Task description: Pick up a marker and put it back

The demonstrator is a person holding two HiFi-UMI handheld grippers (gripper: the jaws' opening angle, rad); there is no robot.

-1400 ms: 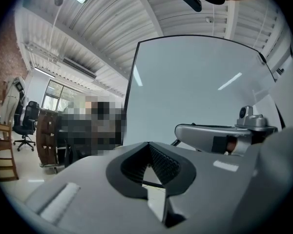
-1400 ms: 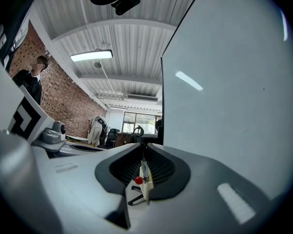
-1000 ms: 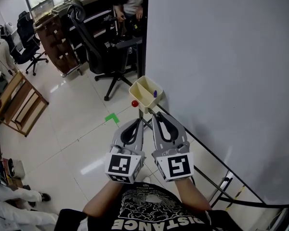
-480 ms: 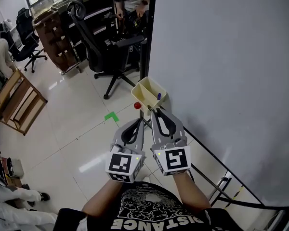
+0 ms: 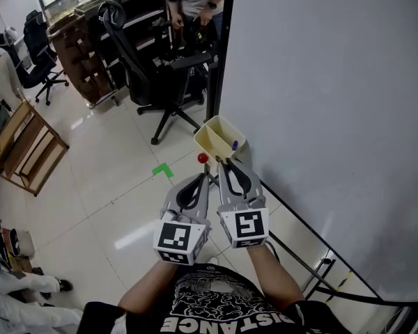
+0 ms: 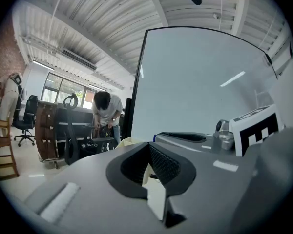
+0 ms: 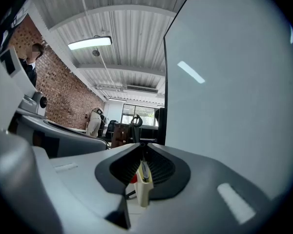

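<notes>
Open-plan office in an industrial shell

A large whiteboard (image 5: 334, 103) fills the right side. At the far left, swivel chairs (image 5: 125, 47) stand by dark desks (image 5: 129, 9) on a glossy tiled floor (image 5: 104, 186), with a wooden rack (image 5: 28, 148) nearer. A brick wall (image 7: 63, 84), tall windows (image 6: 63, 87) and a ribbed ceiling (image 7: 122, 28) with a strip light (image 7: 90, 43) enclose it.

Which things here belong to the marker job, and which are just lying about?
Job in hand: purple marker; cream holder; left gripper; right gripper.
Lying about: red ball; office chair; wooden rack.
</notes>
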